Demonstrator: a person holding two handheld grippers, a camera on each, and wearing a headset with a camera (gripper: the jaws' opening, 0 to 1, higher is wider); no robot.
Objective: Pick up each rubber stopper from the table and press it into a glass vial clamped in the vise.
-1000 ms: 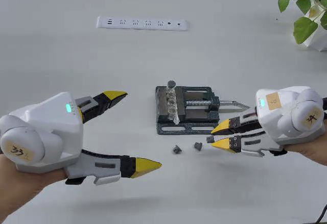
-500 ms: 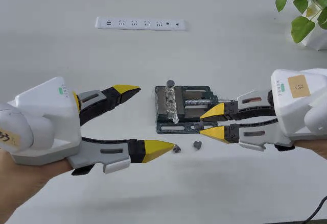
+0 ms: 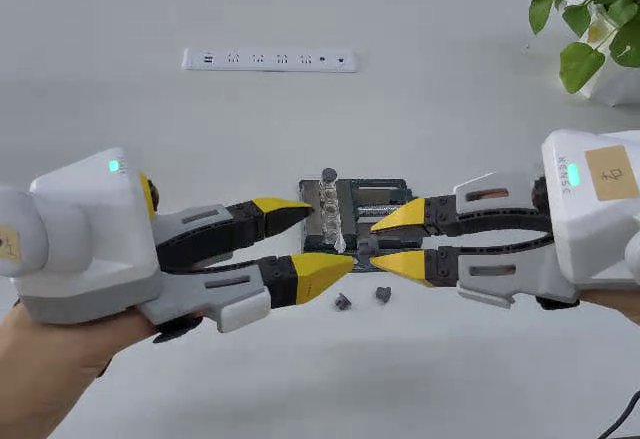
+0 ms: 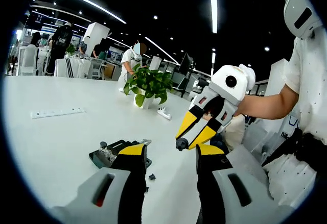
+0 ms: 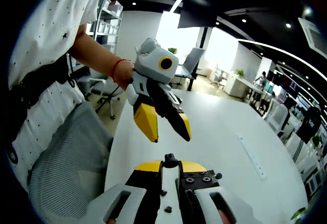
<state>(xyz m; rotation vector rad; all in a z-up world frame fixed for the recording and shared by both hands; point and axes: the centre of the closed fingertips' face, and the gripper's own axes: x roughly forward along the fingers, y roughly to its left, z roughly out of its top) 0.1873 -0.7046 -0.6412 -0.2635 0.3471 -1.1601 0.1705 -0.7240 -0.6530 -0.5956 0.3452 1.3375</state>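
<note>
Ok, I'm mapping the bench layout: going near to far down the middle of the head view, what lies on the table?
Two loose rubber stoppers → the vise clamping the glass vials → the white power strip.

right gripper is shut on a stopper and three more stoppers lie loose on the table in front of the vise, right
Not three: the head view shows two loose on the table in front of the vise, a left stopper and a right stopper. The right gripper is indeed shut on a third stopper.
</note>
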